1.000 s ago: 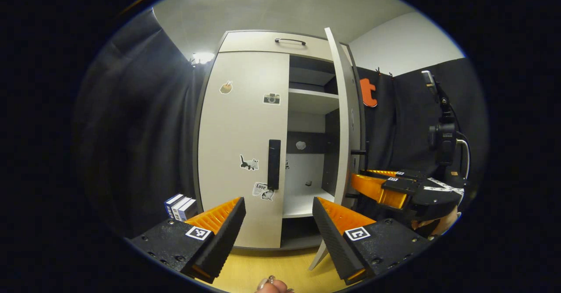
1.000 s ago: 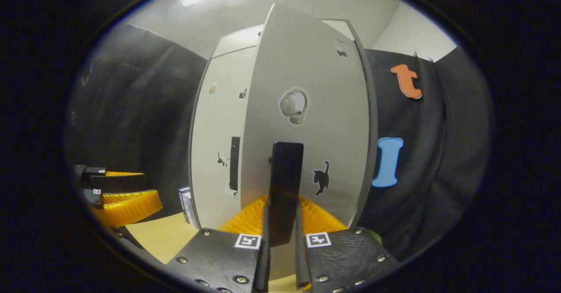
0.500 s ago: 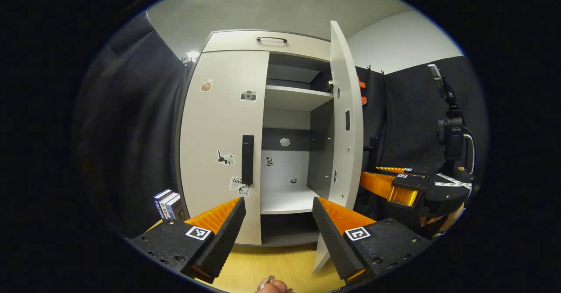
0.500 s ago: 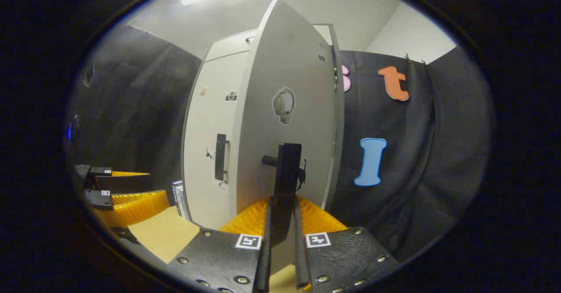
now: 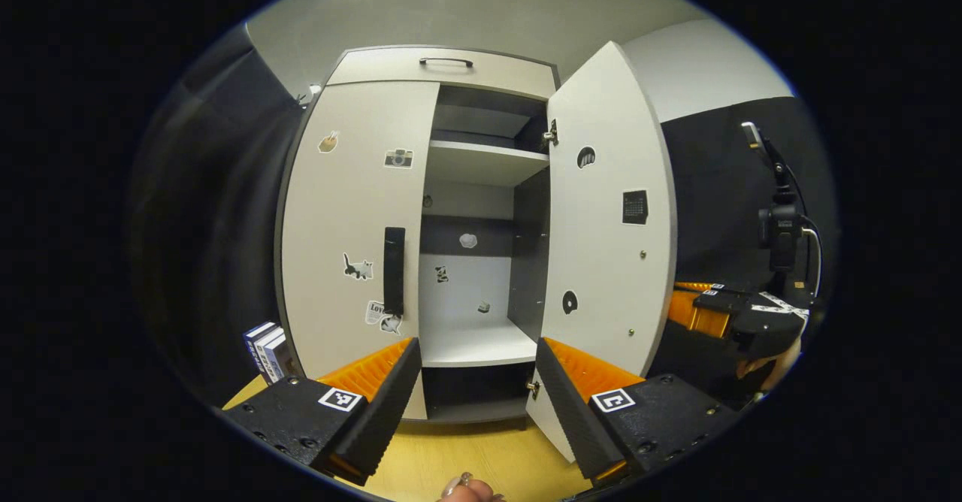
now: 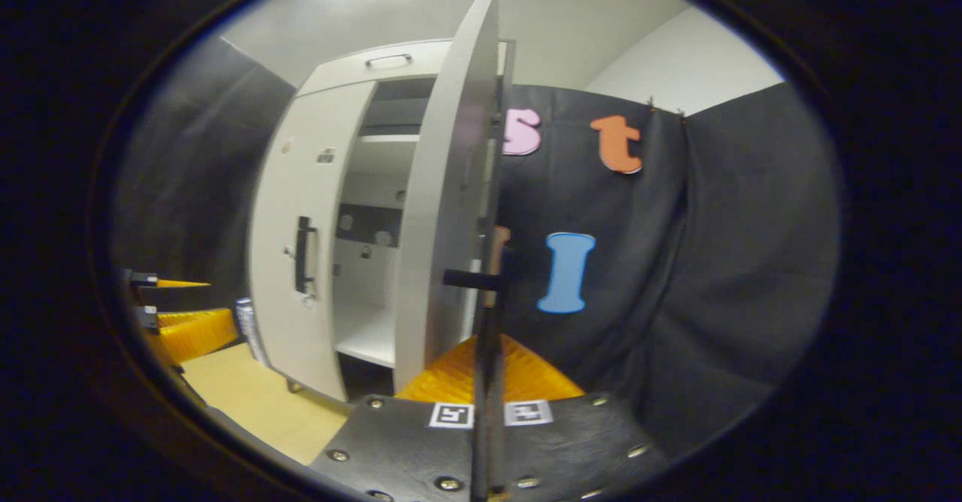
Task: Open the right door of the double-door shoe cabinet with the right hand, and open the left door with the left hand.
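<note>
The white shoe cabinet's left door is closed, with stickers on it and a black vertical handle. My left gripper hovers open in front of the cabinet, short of that handle and holding nothing. The right door stands swung wide, its inner face towards the left gripper view. In the right gripper view that door is nearly edge-on. My right gripper is shut on the right door's black handle. The right gripper also appears behind the open door, and the left gripper at the far left.
Inside the cabinet are white shelves and a dark back panel. A drawer with a handle tops the cabinet. Small boxes stand by its left side. A camera on a stand is at the right. The floor is wooden.
The right door has swung from roughly half open to wide open, drawn by my right gripper on its handle. My left gripper stays open, with the closed left door's handle a little farther left.
</note>
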`<state>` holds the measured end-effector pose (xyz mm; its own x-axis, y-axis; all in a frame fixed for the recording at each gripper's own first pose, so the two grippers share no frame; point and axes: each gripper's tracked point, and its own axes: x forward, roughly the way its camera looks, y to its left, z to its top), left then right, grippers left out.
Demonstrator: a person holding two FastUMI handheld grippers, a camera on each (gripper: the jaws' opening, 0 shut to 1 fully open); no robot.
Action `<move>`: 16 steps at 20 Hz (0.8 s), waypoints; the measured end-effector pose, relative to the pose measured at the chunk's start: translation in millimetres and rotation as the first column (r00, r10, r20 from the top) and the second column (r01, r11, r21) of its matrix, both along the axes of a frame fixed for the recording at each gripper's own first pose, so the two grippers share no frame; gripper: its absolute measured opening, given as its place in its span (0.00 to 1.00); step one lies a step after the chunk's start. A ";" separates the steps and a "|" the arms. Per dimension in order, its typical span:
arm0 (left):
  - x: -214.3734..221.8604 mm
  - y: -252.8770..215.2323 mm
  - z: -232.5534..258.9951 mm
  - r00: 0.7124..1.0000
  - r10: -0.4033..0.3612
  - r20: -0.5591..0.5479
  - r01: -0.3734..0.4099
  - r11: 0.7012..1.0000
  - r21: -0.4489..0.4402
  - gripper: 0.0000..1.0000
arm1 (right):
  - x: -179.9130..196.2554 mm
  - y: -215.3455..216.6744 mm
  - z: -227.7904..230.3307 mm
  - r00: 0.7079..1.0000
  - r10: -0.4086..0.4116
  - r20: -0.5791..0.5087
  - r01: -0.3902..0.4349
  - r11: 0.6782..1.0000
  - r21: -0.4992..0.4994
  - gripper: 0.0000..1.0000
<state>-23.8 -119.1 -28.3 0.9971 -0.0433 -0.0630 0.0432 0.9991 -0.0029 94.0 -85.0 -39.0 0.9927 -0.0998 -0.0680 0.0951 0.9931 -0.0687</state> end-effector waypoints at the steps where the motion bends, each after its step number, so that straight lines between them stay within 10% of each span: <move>1: 1.3 -0.4 -1.6 1.000 -0.003 -0.003 0.003 1.000 -0.004 0.95 | -2.1 4.1 -1.0 0.999 0.035 -0.002 -0.035 0.998 0.046 0.01; 16: 33.6 46.7 9.2 0.996 0.078 0.044 -0.077 0.996 -0.036 0.95 | -34.1 6.0 5.2 0.998 0.057 -0.006 -0.057 0.998 -0.031 0.01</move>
<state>9.8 -72.4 -19.1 0.9993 0.0328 -0.0174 -0.0334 0.9988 -0.0370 59.9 -79.0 -33.8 0.9964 -0.0454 -0.0710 0.0381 0.9942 -0.1003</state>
